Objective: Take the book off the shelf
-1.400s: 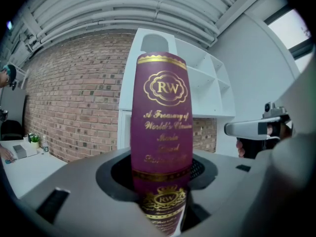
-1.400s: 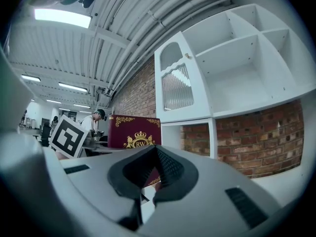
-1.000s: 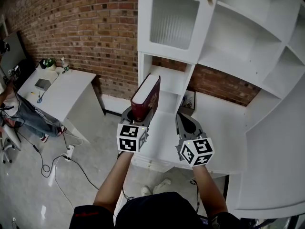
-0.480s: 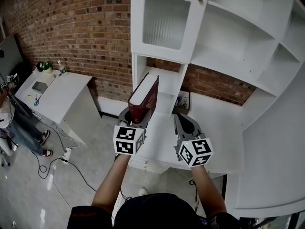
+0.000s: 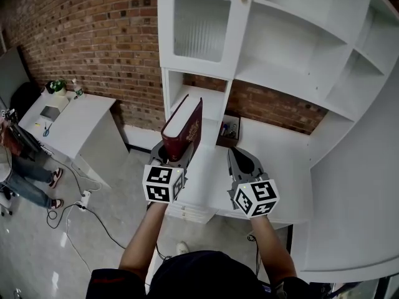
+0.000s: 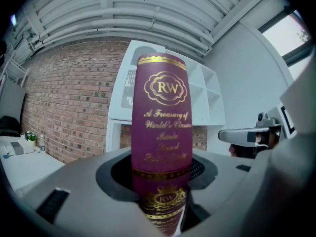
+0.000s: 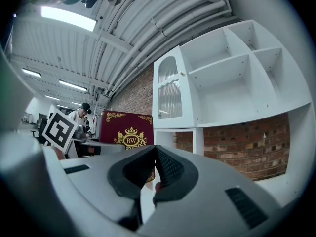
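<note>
We ease back: the left claw (image 5: 173,156) grips the book (image 5: 182,128), clear of the shelf (image 5: 209,98) ahead; the right claw (image 5: 244,164) is closed and empty.

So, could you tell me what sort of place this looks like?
Probably an office or lab workspace, partly staged like a home: a brick wall, white shelves, a desk, and bare ceiling pipes.

The book (image 5: 182,131) stands in the left claw (image 5: 173,157) before the shelf (image 5: 293,55), right claw (image 5: 240,157) alongside.
</note>
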Demonstrator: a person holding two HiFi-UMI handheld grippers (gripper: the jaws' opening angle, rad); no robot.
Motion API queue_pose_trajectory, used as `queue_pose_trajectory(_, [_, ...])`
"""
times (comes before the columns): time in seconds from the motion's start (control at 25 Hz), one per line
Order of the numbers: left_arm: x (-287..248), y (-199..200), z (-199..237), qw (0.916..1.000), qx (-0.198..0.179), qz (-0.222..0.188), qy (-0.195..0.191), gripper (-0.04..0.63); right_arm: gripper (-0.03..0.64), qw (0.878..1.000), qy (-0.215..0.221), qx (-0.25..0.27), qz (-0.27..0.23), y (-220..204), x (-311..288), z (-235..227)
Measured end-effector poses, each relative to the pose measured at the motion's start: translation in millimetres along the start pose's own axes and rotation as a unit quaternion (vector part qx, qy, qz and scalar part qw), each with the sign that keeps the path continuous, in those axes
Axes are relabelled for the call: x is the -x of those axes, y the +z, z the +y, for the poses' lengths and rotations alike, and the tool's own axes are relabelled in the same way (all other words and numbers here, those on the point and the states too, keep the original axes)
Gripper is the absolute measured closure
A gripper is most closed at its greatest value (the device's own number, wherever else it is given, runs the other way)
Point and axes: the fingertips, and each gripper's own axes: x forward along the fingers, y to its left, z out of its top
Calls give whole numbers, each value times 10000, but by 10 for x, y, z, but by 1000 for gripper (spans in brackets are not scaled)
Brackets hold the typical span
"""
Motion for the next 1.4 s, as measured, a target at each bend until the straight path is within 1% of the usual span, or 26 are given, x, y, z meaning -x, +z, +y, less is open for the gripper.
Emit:
queue_pose_trajectory(0.16, [95,-9,-205,10000,-59,19,8,361,600,10000,39,-10,-33,29,167,-34])
queue_pose_trajectory(0.36, [278,37,-420,10000,-25,-34,29,362,600,9999,128,-1,-75,82,410,1])
queue_pose_trajectory(0.52, [368,37,-599,9999,-97,-28,43,362,600,9998,173,25,-78,102,575,-19])
queue_pose_trajectory(0.76, [569,33,-808,10000,-43,-47,48,362,600,9996,257,61,-103,126,812,42])
queue_pose_trajectory(1.12, [865,21,-1017,9998,-109,-79,116,361,600,9990,415,106,-150,119,1070,220])
queue_pose_trajectory(1.4, [990,12,-1120,9998,-127,-99,149,362,600,9987,462,80,-178,100,1196,279])
